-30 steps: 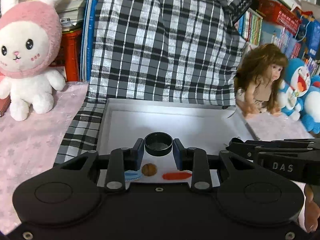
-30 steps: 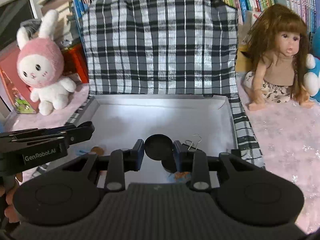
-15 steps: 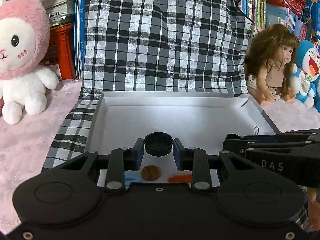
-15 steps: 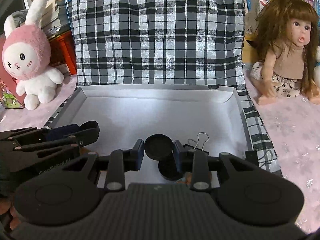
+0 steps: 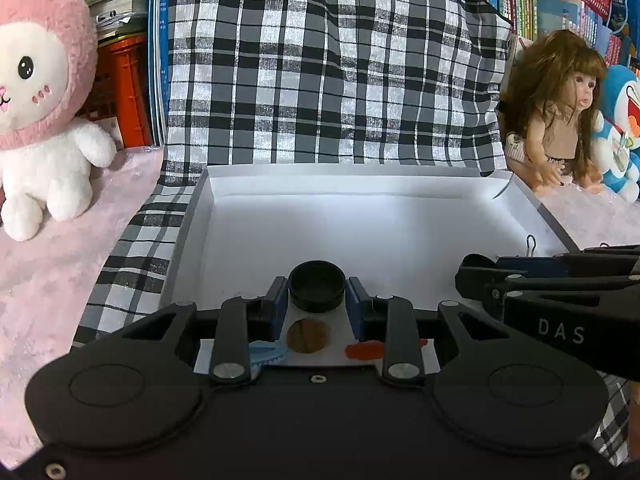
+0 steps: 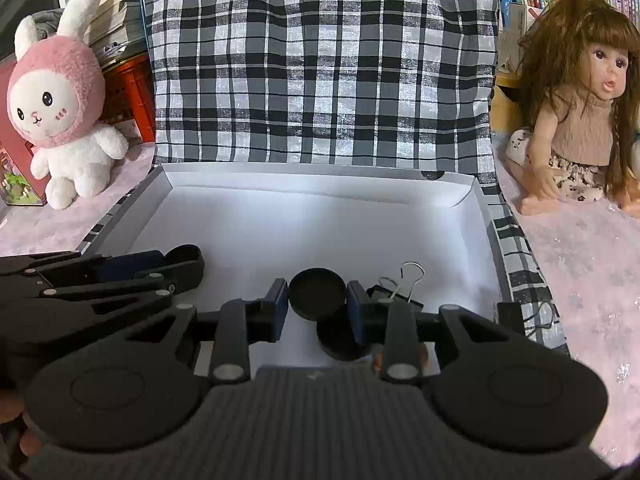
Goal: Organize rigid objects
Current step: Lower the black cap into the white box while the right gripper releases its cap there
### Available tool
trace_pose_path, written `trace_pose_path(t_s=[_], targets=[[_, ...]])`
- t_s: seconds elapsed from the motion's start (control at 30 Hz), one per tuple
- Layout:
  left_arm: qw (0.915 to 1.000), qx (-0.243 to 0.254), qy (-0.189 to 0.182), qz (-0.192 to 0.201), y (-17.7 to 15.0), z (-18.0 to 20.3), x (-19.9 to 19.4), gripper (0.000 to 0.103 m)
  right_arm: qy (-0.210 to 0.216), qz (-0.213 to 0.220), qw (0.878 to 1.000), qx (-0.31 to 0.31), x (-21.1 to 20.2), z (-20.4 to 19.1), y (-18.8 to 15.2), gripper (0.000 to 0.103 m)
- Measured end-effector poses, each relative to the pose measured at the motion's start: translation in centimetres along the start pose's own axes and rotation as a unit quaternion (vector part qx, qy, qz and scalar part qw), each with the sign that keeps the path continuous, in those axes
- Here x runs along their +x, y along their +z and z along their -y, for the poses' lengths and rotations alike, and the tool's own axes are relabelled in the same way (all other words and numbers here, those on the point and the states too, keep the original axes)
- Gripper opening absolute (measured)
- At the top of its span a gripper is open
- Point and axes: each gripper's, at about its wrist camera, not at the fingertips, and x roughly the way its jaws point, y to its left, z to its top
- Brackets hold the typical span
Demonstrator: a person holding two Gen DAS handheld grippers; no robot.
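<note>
My left gripper is shut on a black round cap, open side up, held over the near part of a white box. Below it lie a brown disc, a blue piece and an orange-red piece. My right gripper is shut on a second black round cap, over the same box. Another black round piece lies under it, with a black binder clip beside. Each gripper shows at the side of the other's view.
The box rests on checked cloth that rises behind it. A pink-and-white bunny plush sits on the left, a doll and a blue plush on the right, all on pink cloth. Another binder clip lies outside the box's right wall.
Both grippers have moved forward and lower over the box, still holding their caps. The box and backdrop now look nearer, and the items below the left gripper show more.
</note>
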Motion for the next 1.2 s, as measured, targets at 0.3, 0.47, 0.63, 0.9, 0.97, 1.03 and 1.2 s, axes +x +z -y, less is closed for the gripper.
trace_pose_path(t_s=[0.3,0.47,0.63,0.9,0.97,1.03,1.2], targets=[[1.0000,0.003,0.000,0.001,-0.1,0.0,0.0,0.030,-0.003,0.000,1.000,-0.004,0.2,-0.1,0.1,0.039],[1.0000,0.002,-0.002,0.002,-0.1,0.0,0.1,0.030,-0.005,0.001,1.000,-0.006,0.3,-0.1,0.0,0.039],[1.0000,0.000,-0.004,0.006,-0.1,-0.1,-0.1,0.031,0.001,0.005,1.000,0.000,0.2,0.0,0.0,0.041],[0.9994,-0.010,-0.010,0.032,-0.2,-0.6,-2.1,0.057,0.010,0.024,1.000,0.017,-1.3,0.7,-0.2,0.064],[0.9990,-0.009,-0.008,0.044,-0.3,-0.7,-3.0,0.063,0.008,0.035,0.999,0.013,-2.1,0.7,-0.3,0.069],[0.9985,-0.006,-0.007,0.053,-0.4,-0.6,-4.0,0.066,0.004,0.047,0.999,0.006,-3.0,0.7,-0.4,0.072],[0.9978,-0.003,-0.011,0.065,-1.0,-0.4,-6.4,0.072,0.004,0.077,0.997,-0.014,-5.8,0.4,-1.2,0.084]])
